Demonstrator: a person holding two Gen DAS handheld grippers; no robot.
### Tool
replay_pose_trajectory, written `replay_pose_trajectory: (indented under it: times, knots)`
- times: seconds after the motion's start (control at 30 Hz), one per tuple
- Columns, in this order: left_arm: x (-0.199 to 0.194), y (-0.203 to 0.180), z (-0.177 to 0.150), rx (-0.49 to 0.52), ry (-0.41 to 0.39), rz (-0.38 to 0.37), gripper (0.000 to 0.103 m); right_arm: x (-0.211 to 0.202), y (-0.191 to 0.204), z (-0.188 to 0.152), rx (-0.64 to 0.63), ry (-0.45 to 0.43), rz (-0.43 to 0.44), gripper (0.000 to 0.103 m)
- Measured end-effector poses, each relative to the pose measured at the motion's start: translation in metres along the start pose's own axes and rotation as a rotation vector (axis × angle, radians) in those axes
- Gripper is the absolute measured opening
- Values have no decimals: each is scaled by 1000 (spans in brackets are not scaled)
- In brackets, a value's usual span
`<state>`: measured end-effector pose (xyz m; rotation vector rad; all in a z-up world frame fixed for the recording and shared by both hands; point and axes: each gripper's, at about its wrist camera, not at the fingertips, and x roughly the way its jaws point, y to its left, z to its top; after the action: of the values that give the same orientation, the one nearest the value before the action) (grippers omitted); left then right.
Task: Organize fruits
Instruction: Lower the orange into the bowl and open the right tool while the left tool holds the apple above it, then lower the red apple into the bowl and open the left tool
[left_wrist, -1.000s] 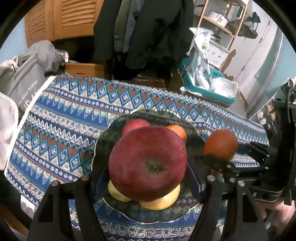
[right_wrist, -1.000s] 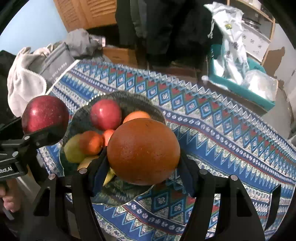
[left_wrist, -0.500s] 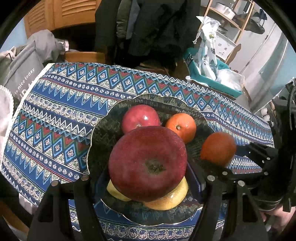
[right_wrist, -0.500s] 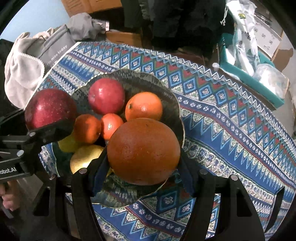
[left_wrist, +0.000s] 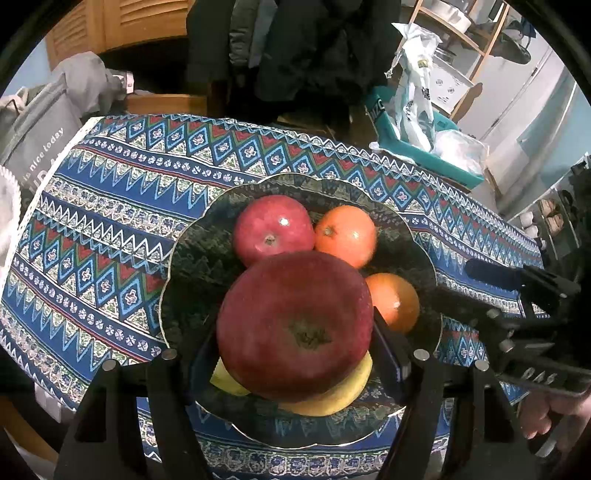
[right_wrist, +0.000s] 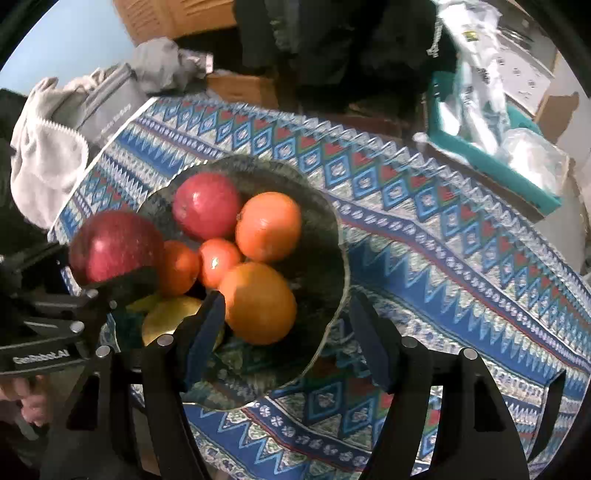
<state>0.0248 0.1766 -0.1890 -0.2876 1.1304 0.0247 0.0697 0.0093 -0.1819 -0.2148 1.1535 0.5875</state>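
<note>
My left gripper (left_wrist: 295, 343) is shut on a big dark red apple (left_wrist: 294, 326) and holds it above the near side of the dark patterned bowl (left_wrist: 192, 266). The same apple (right_wrist: 116, 245) shows at the left of the right wrist view. My right gripper (right_wrist: 286, 325) is open and empty at the bowl's near right rim (right_wrist: 341, 284). A large orange (right_wrist: 258, 302) lies in the bowl between its fingers. The bowl also holds a red apple (right_wrist: 207, 206), oranges (right_wrist: 269, 226) and yellow fruit (right_wrist: 170, 317).
The bowl stands on a blue zigzag-patterned tablecloth (right_wrist: 461, 258). A teal bin with plastic bags (left_wrist: 417, 136) stands beyond the table's far right. Grey bags and cloth (left_wrist: 40, 125) lie at the far left. Dark coats hang behind.
My right gripper has opened and let go of the large orange, which now lies in the bowl. My left gripper has moved forward over the bowl with the apple.
</note>
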Motion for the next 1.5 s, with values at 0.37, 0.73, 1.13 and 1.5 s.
replay_pose_trajectory:
  times: [0.37, 0.73, 1.13, 1.5]
  knots:
    - [-1, -14, 4, 23, -11, 22, 82, -21, -15, -2, 47, -30, 3, 71]
    - [-6, -20, 4, 42, -32, 55, 87, -31, -23, -7, 66, -46, -5, 71]
    - [-26, -20, 10, 21, -109, 57, 87, -46, -23, -6, 61, -75, -13, 71]
    - [-71, -30, 13, 36, -191, 62, 87, -85, -16, -1, 38, -147, -76, 71]
